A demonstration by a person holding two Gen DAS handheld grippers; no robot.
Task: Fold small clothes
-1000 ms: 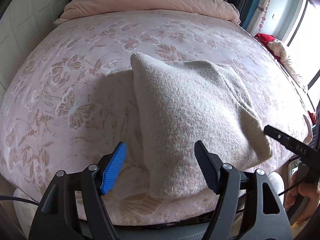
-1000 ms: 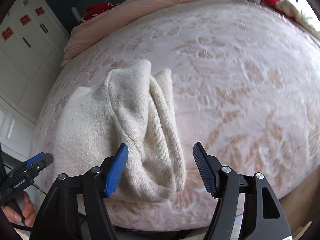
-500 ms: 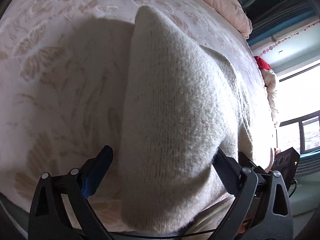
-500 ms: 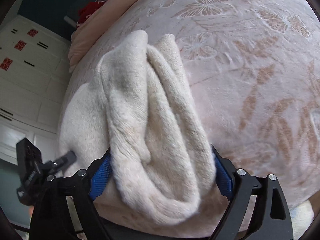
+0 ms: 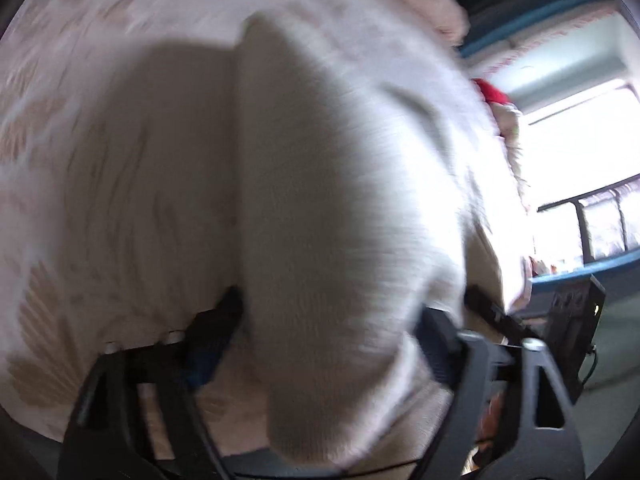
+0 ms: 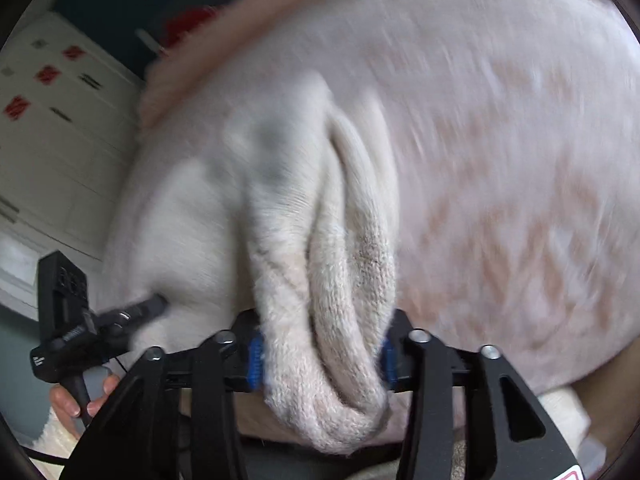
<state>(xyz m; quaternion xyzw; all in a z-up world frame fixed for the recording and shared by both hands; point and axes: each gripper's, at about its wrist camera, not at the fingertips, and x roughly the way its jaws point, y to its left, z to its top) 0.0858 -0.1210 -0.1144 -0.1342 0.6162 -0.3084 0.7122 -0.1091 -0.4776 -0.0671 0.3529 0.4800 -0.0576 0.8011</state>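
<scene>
A: Where is the cream knitted garment [image 5: 340, 208] found?

B: It is spread on the pink butterfly-patterned bedspread [image 6: 520, 140], its near edge hanging over the bed's near side, between both tools.

A: How is the left gripper [image 5: 324, 344] set?

B: Its jaws are held wide, one on each side of the knit's near edge (the view is blurred, so contact cannot be told).

A: And the right gripper [image 6: 320, 356]?

B: Its jaws are closing, and the bunched folds at the garment's right side are pressed between the blue pads [image 6: 256, 356].
</scene>
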